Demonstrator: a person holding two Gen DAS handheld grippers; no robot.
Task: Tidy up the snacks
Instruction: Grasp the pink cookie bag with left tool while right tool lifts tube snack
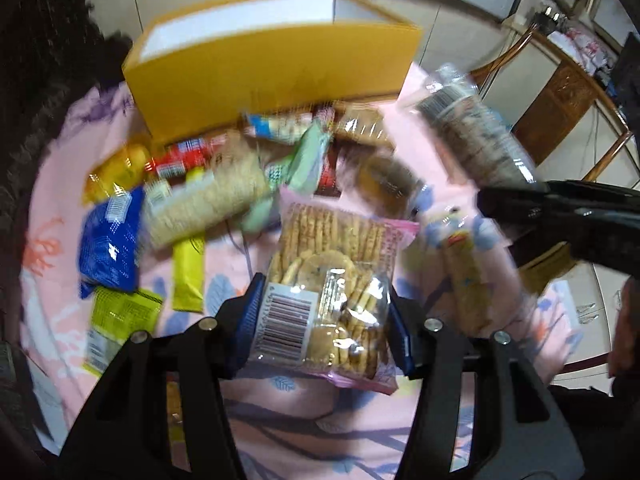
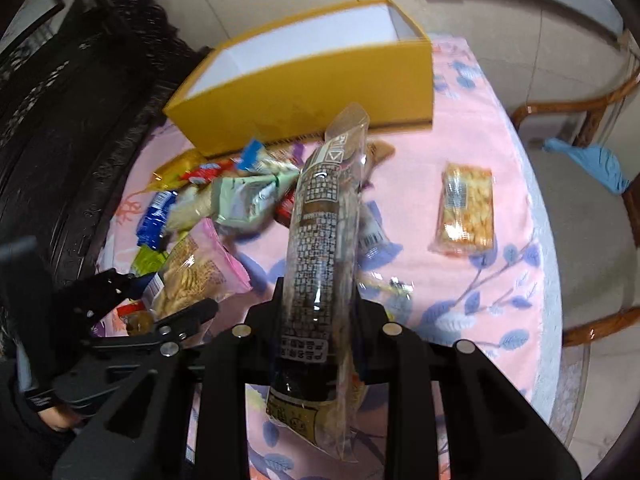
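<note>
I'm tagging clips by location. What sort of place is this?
Likely a home dining or living room: a round table under a pink floral cloth, a wooden armchair beside it, tiled floor, and carved dark furniture behind.

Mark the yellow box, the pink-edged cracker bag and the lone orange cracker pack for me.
yellow box point(image 2: 320, 96): right wrist view, on its near outer wall.
pink-edged cracker bag point(image 1: 332, 240): left wrist view, on the clear middle over the crackers.
orange cracker pack point(image 2: 466, 210): right wrist view, on the pack's centre.
</note>
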